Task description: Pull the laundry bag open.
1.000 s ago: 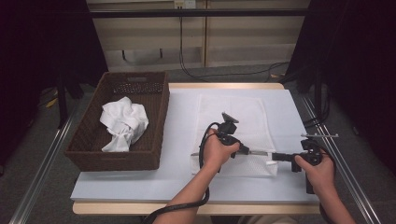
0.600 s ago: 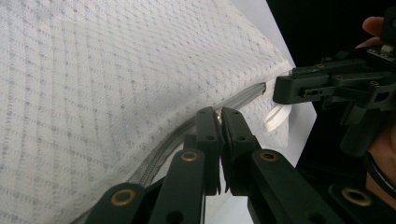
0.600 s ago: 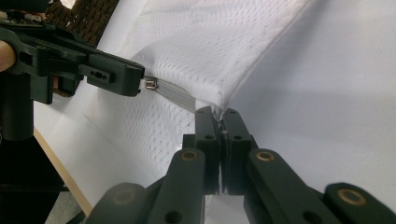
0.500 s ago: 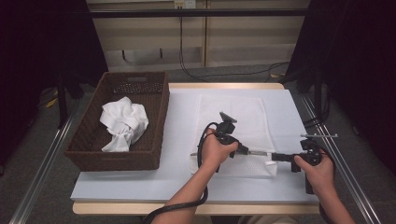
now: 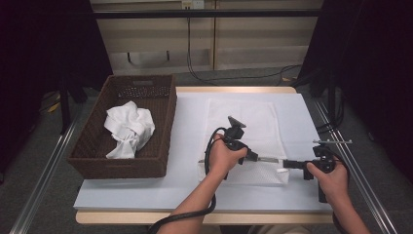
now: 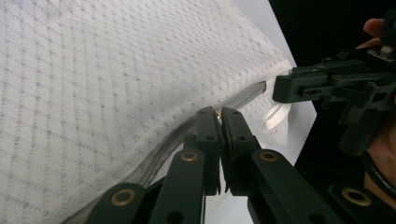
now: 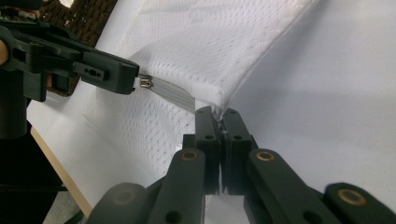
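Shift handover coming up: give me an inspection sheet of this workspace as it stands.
Surface: white table top, flat, with a wooden front edge.
Job's things: white mesh laundry bag lying flat; its grey zipper runs along the near edge.
Clutter: brown wicker basket at the left holding a crumpled white cloth.
Grippers: left hand-held gripper shut on the zipper pull; right hand-held gripper shut on the bag's corner.
Cables: a black cable trails from the left hand-held gripper; more black cables lie on the floor behind the table.
Surroundings: pale cabinet fronts behind, dark curtains at both sides, metal rails along the floor.
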Demonstrator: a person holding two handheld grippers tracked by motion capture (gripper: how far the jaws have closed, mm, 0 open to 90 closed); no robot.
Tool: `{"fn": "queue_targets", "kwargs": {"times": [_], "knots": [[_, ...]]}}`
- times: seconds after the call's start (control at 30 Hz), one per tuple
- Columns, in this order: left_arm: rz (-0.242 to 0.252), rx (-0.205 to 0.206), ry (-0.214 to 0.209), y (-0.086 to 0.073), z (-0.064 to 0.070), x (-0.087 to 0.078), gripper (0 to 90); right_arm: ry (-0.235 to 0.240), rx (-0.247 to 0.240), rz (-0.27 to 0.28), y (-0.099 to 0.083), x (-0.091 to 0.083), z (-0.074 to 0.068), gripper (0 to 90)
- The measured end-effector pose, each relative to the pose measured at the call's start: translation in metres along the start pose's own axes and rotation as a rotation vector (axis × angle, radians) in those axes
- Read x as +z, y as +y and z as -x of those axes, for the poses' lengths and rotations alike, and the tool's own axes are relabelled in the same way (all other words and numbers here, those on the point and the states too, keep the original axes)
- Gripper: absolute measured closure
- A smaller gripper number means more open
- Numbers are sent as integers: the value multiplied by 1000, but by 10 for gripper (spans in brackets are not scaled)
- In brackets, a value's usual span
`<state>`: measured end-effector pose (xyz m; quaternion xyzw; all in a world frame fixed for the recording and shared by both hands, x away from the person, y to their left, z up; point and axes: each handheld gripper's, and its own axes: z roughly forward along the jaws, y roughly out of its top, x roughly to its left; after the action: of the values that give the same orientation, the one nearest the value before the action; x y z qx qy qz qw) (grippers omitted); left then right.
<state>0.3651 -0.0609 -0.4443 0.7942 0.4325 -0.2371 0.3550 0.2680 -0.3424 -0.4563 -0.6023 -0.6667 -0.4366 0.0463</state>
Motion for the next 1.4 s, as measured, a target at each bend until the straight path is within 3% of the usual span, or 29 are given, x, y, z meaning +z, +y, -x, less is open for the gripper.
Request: {"fn": "queue_targets", "kwargs": {"times": [0.03,0.1,0.2,0.37,0.47,0.5,0.6,0.8,0.9,1.17,1.3,1.37,1.4], "knots": [[-17,15,-12,0,-1,-2,869,6,10,-2,0,-1,2,877],[-4,-3,11,-1,0,-3,869,-5,12,-6,0,-1,2,877],[-9,-1,-20,0,-1,-5,869,-5,14,-2,0,-1,3,877],[-4,0,10,0,2,-6,869,0,9,-3,0,-1,1,877],[-19,19,-12,0,-1,-6,869,8,16,-4,0,-2,2,877],[-17,12,18,-1,-1,-7,869,4,16,-1,0,-2,2,877],[-8,-1,-13,-1,-3,-8,869,13,16,3,0,-2,4,877],[-3,-7,-1,-1,0,-10,869,6,10,-1,0,-2,1,877],[-22,13,19,-1,-1,-11,869,15,14,0,0,-2,2,877],[-19,-1,5,-1,-2,-14,869,22,13,-1,0,-1,0,877],[-18,8,29,0,0,-14,869,18,9,-1,0,0,0,877],[-10,-1,9,-1,-1,-14,869,16,12,3,0,-1,-1,877],[-27,26,54,0,-4,-17,869,17,10,1,0,-1,-1,877]]}}
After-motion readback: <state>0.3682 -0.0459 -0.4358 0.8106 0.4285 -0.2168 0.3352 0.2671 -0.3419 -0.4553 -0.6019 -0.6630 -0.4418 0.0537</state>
